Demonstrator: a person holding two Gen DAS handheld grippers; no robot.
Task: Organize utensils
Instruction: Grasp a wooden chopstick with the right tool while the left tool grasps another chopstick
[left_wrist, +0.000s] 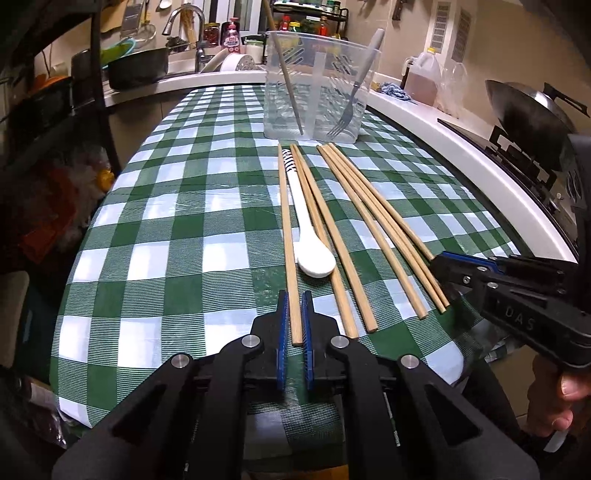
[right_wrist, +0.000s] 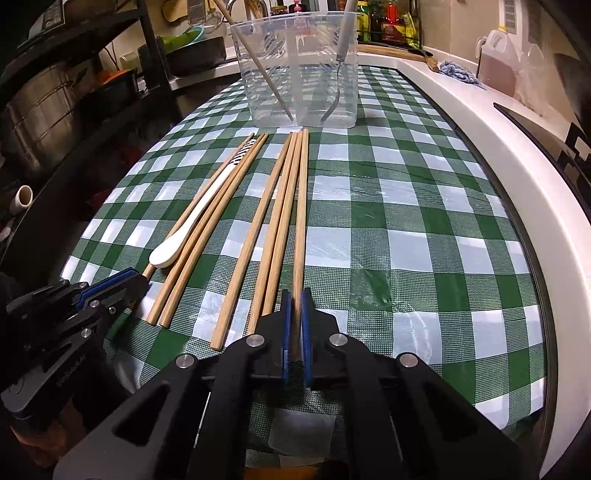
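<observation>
Several wooden chopsticks and a white spoon (left_wrist: 314, 261) lie side by side on the green checked tablecloth (left_wrist: 177, 221). My left gripper (left_wrist: 295, 300) is shut on the near end of the leftmost chopstick (left_wrist: 286, 221), just left of the spoon. My right gripper (right_wrist: 295, 297) is shut on the near end of the rightmost chopstick (right_wrist: 300, 221). Both held sticks rest flat, pointing at a clear plastic container (left_wrist: 317, 85) at the far end, which holds a fork (left_wrist: 349, 107) and one chopstick. Each gripper shows in the other's view: the right gripper (left_wrist: 448, 267) and the left gripper (right_wrist: 129, 280).
A white counter edge (left_wrist: 461, 147) runs along the right of the cloth, with a wok on a stove (left_wrist: 524, 107) and an oil jug (left_wrist: 424, 77) beyond it. A sink with a faucet (left_wrist: 192, 29) is behind. Dark shelves with pots (right_wrist: 44, 110) stand at the left.
</observation>
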